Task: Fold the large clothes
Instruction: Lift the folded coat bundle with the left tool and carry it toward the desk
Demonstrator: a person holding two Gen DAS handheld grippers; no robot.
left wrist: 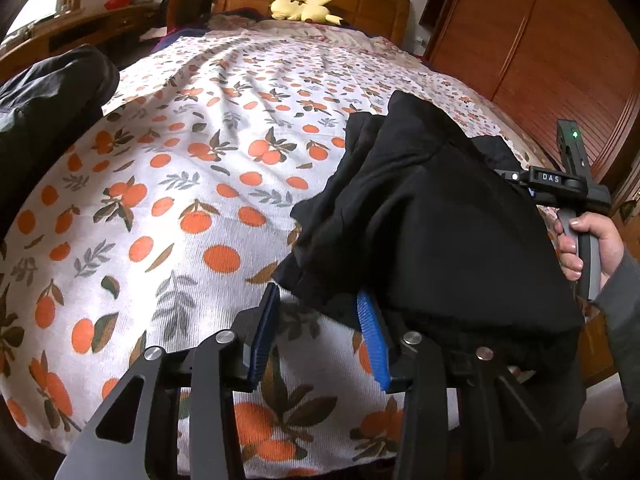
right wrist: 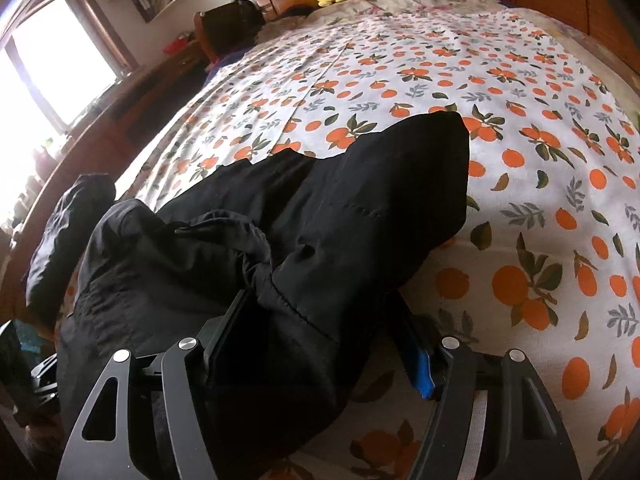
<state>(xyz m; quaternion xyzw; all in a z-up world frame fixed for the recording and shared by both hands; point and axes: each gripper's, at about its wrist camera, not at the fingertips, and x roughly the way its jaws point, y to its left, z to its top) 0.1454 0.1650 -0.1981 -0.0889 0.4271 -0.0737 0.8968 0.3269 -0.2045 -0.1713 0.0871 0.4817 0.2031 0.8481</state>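
A large black garment (left wrist: 432,216) lies bunched on the bed, over its near right part. My left gripper (left wrist: 318,320) is open; its blue pads stand apart with nothing between them, and the garment drapes over the outside of the right finger (left wrist: 370,332). In the right wrist view the same garment (right wrist: 320,216) fills the gap between the fingers of my right gripper (right wrist: 320,320). The jaws stand wide apart, and cloth hides the pads, so I cannot tell whether they press it. The right gripper's body (left wrist: 560,184) shows in the left wrist view behind the garment.
The bed sheet (left wrist: 180,184) is white with an orange-fruit print. Another dark garment (left wrist: 52,96) lies at the bed's left edge. A yellow plush toy (left wrist: 304,8) rests at the wooden headboard. A wooden wardrobe (left wrist: 540,52) stands to the right, a window (right wrist: 60,64) to the left.
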